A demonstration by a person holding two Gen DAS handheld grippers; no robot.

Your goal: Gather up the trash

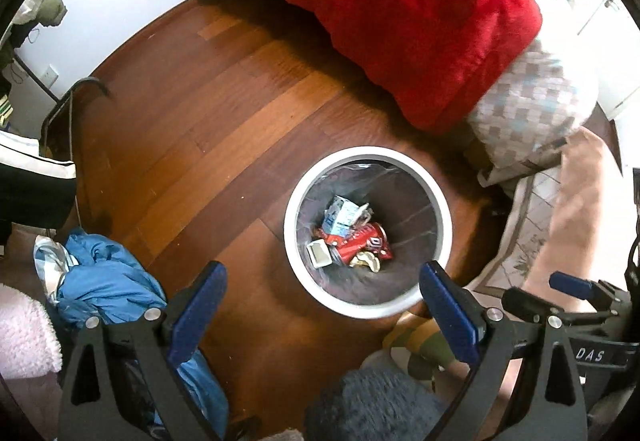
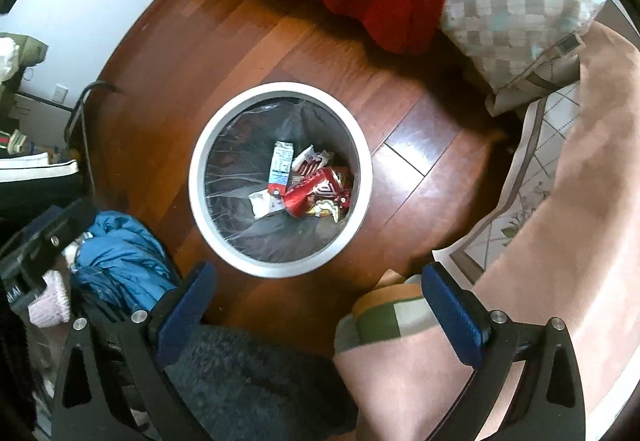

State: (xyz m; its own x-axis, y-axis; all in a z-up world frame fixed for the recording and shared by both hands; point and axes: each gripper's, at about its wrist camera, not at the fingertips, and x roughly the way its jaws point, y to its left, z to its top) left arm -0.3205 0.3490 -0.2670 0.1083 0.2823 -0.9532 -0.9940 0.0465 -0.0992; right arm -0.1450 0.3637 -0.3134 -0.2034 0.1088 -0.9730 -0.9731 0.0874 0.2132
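Tools (image 1: pixel 322 291) (image 2: pixel 318 291) spread, empty; bin (image 1: pixel 366 155) (image 2: pixel 280 89) below.

Bin (image 2: pixel 200 177): smooth white plastic rim, thin glossy film liner; inside it, crumpled shiny red foil wrapper (image 2: pixel 316 193) and printed paper carton (image 2: pixel 282 165); around it, glossy wood floor (image 2: pixel 420 145)

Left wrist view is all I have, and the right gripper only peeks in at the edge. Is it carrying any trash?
Observer: No. The right wrist view shows the right gripper open, fingers spread wide, nothing between them.
Operator: Where is it aimed?
Observer: Down at the white bin, which lies just beyond its fingertips and a little to their left, with the trash inside in plain sight.
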